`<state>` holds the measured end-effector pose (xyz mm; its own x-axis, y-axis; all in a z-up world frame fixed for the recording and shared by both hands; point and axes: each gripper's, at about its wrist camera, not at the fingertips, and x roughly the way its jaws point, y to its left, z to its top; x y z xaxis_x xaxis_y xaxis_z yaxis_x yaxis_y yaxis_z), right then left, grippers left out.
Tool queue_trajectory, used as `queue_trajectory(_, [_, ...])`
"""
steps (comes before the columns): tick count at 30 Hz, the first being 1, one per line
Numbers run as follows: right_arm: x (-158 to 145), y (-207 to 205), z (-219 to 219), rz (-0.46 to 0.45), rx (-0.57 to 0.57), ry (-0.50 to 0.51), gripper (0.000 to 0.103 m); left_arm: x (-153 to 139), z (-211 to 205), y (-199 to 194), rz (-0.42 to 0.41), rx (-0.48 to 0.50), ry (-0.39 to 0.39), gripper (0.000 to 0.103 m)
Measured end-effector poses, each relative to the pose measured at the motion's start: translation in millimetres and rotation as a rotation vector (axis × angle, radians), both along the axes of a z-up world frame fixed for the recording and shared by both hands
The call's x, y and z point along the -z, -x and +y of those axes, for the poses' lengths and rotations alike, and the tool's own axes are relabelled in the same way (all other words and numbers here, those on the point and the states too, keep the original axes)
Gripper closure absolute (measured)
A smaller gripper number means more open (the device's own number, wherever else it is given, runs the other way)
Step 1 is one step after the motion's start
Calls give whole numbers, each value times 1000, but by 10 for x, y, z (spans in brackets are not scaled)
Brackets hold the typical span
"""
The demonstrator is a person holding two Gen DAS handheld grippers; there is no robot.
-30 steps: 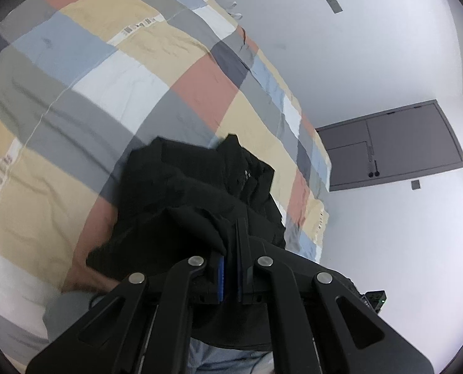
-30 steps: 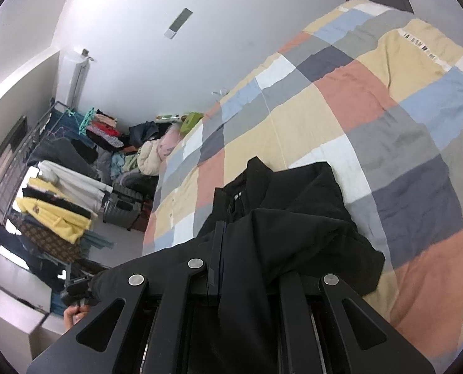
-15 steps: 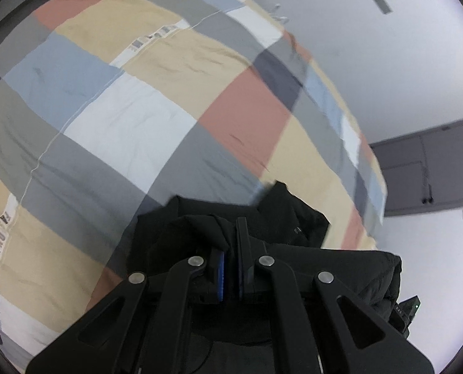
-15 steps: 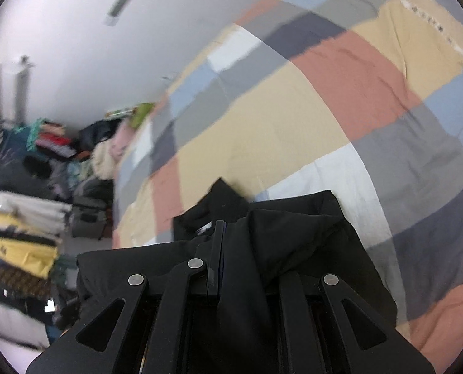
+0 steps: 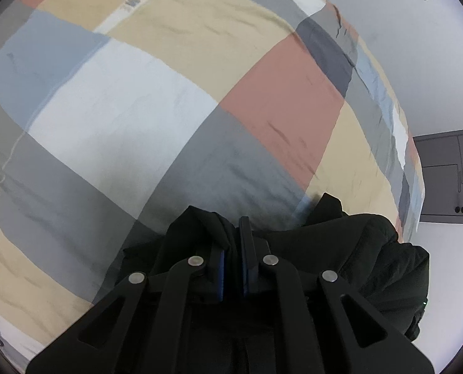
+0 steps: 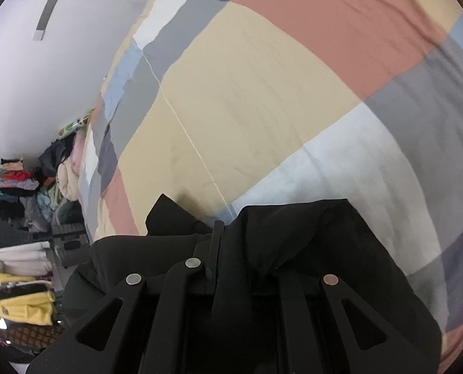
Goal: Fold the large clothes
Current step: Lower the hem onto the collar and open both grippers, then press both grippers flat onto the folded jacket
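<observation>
Left wrist: left gripper pinched narrow on black garment, low at 6 o'clock over checked bedspread.

Right wrist: right gripper clamps 1 fold of garment. Advice: keep both edges level, lay flat.

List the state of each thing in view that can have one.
Left tool: shut on the black garment.
Right tool: shut on the black garment.
Black garment: bunched, held at both tools, close over the bed.
Patchwork bedspread: spread over the bed, lightly wrinkled.
Cabinet door: closed.
</observation>
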<state>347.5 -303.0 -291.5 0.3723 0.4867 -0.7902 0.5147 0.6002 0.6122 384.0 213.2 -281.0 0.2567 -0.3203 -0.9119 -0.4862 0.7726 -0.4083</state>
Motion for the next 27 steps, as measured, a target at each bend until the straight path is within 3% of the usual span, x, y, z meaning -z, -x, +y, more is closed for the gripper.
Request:
queue_trajectory(4, [-28,12,-41,-1,2,-42,90,-28,72,-7,26,10,65,92])
queue_trajectory(5, [-50,13,-57,-4,-1,-53,86,-49,85,-6,29,12,89,87])
queue_trajectory(6, [-82,21,-78,-14,4,-69,80,-75,93,2,25,13,115,74])
queue_trajectory(7, [-116,33,-100,-29,8,-89,67,-115,113,27,13,16,152,64])
queue_trajectory(8, [-166,61,-130,-45,5,-109,49,-178,138,59,-1,22,190,43])
queue_trajectory(9, [-227,86,-151,-61,3,-120,42,-265,164,85,-22,23,207,26])
queue_trajectory(10, [-294,112,-173,-71,5,-113,36,-363,181,108,-49,30,209,21])
queue_trajectory(13, [-632,184,-227,-120,-36,-50,35,-847,167,224,-183,103,161,20])
queue_trajectory(17, [-1299,259,-47,-247,-148,193,26,-1467,-106,480,-380,207,-48,20])
queue_trajectory(20, [-1686,411,298,-386,-241,346,25,-1703,-516,763,-519,306,-174,19])
queue_trajectory(23, [-1753,634,733,-477,-334,430,25,-1602,-922,1005,-582,379,-210,19])
queue_trajectory(27, [-1445,963,1326,-543,-431,412,25,-1166,-1331,1158,-564,439,-263,19])
